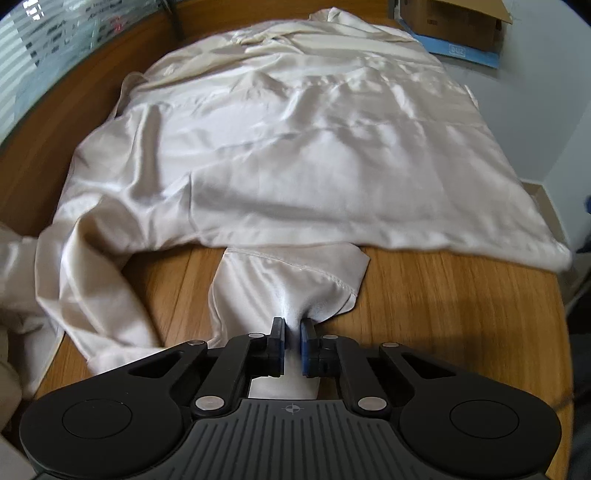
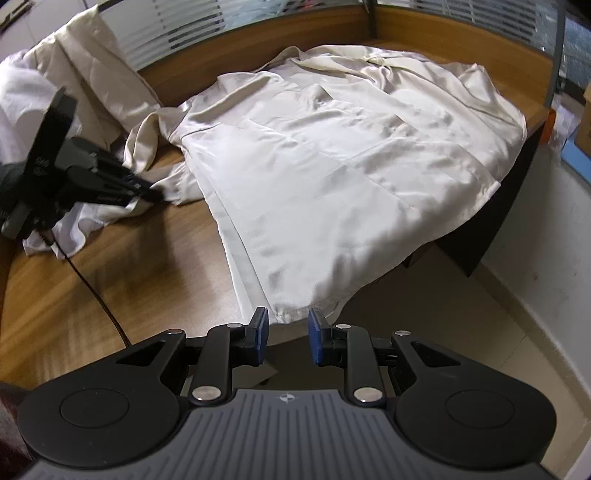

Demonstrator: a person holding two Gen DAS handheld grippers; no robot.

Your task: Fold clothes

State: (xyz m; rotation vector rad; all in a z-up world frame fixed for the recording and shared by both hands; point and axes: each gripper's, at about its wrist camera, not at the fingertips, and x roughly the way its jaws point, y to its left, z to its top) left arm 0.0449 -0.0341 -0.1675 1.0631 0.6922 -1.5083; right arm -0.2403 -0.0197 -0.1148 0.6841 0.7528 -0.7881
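Observation:
A cream satin shirt [image 1: 295, 147] lies spread flat on the wooden table [image 1: 443, 295]. My left gripper [image 1: 293, 325] is shut on the cuff end of its sleeve [image 1: 288, 280], which sticks out from under the shirt's near edge. In the right wrist view the shirt [image 2: 332, 166] hangs over the table's right edge. My right gripper [image 2: 284, 317] is open, its blue pads either side of the shirt's near hem corner [image 2: 291, 308]. The left gripper [image 2: 110, 184] shows there at the left, holding the sleeve.
More pale clothes [image 2: 74, 66] are piled at the table's far left. A cardboard box [image 1: 454, 22] on a blue sheet sits on the floor beyond the table. A black cable [image 2: 96, 288] crosses the tabletop. A wooden partition with glass [image 2: 295, 22] backs the table.

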